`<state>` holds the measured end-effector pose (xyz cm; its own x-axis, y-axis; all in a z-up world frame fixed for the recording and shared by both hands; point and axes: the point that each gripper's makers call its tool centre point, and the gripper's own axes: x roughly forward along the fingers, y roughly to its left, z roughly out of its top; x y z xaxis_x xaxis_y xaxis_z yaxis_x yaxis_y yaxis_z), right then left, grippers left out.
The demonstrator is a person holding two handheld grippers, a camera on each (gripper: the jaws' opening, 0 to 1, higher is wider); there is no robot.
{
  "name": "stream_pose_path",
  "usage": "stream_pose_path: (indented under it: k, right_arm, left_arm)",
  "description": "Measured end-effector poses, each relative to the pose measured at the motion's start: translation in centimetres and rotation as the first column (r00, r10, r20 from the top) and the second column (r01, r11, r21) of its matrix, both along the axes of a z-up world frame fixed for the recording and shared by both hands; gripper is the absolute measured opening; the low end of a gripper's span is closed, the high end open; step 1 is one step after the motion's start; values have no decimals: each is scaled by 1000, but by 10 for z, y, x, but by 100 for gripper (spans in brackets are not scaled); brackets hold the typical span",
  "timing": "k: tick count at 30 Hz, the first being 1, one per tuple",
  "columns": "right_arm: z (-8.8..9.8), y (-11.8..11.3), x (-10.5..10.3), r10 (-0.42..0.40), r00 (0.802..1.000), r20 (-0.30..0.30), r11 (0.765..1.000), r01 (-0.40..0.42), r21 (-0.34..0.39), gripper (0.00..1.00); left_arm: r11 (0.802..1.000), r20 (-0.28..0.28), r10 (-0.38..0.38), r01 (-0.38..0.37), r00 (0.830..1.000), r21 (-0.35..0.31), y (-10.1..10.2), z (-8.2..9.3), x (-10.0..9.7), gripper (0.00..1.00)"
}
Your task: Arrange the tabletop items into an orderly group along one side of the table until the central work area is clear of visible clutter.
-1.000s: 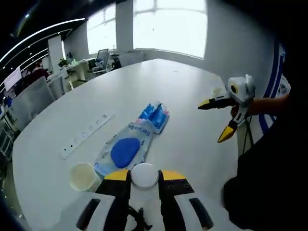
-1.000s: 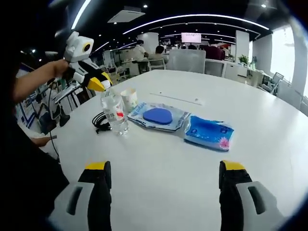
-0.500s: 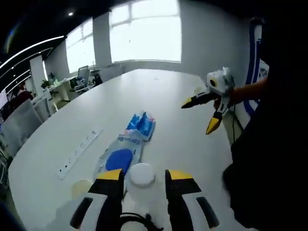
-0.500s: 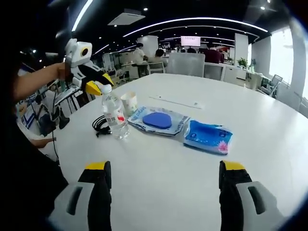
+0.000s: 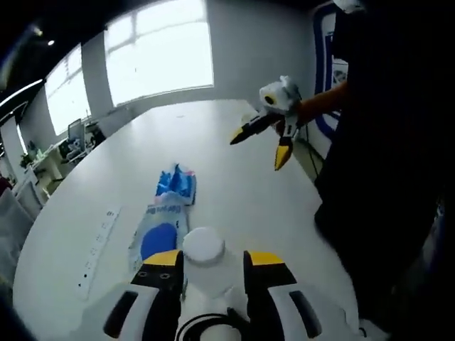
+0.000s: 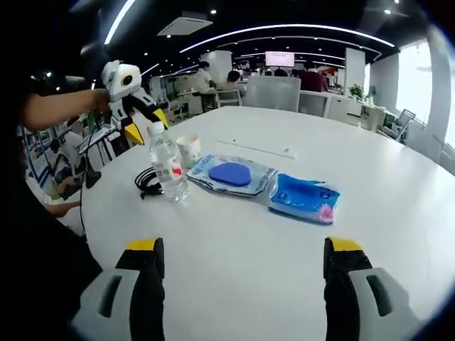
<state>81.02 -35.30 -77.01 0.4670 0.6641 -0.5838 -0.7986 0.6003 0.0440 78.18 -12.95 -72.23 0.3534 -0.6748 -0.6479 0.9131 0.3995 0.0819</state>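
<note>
Little is sorted yet: the left gripper (image 5: 210, 261) brackets the bottle (image 6: 168, 165) cap near the tabletop (image 6: 370, 177) edge, grip unclear, the right gripper (image 6: 242, 284) gapes empty, and cup (image 6: 189, 150), cable (image 6: 147, 181) and packets (image 6: 231, 174) lie mid-tabletop.

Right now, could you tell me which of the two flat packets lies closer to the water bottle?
The clear packet with the blue oval, lying beside the water bottle; the solid blue packet lies beyond it.

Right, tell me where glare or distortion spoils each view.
Left gripper view: the windows are blown out white and the table curves from fisheye. Right gripper view: evenly lit, ceiling light strips bow into arcs, and the bottle stays sharp.
</note>
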Motion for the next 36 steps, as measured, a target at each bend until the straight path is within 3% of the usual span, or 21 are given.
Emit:
stream_pose_path:
  k: [7,12,17,19,20,27,30,32,36]
  right_arm:
    - [-1,-3,-1,-14,1000,-3,1000,14,-19,89]
    - [-1,-4,-2,-32,999,-5,999,32,-24,89]
    - [-2,0,-4,-36,999,-5,999,36,-28,88]
    - [-3,1,-4,-38,999,-5,999,37,-27,88]
    - [-3,1,-4,-39,999,-6,999,38,-26,88]
    - [-5,2,-6,-25,1000,-8,999,24,-24,88]
    - [-4,-1,-4,-31,1000,-5,999,31,-10,87]
    - [-4,-2,-3,-32,999,-5,999,32,-7,87]
    - [-7,-3,-4,-27,1000,-9,1000,27,-3,87]
  left_arm:
    - [996,-35,-39,37,999,-77,1,4,9,24]
    - [991,-39,-102,98,994,-90,-5,2,5,22]
    - [990,-39,-108,104,993,-100,-7,-1,7,21]
    - [992,-68,-39,30,997,-123,-7,-1,11,21]
    - [992,-55,-49,42,997,-117,-8,0,11,21]
    - [987,-99,109,-119,989,-106,-6,0,16,20]
    - [969,-127,227,-237,965,-68,-1,-1,20,20]
    - [942,-153,321,-332,935,-55,0,-1,22,20]
    - [914,-116,398,-404,910,-28,-2,-1,21,20]
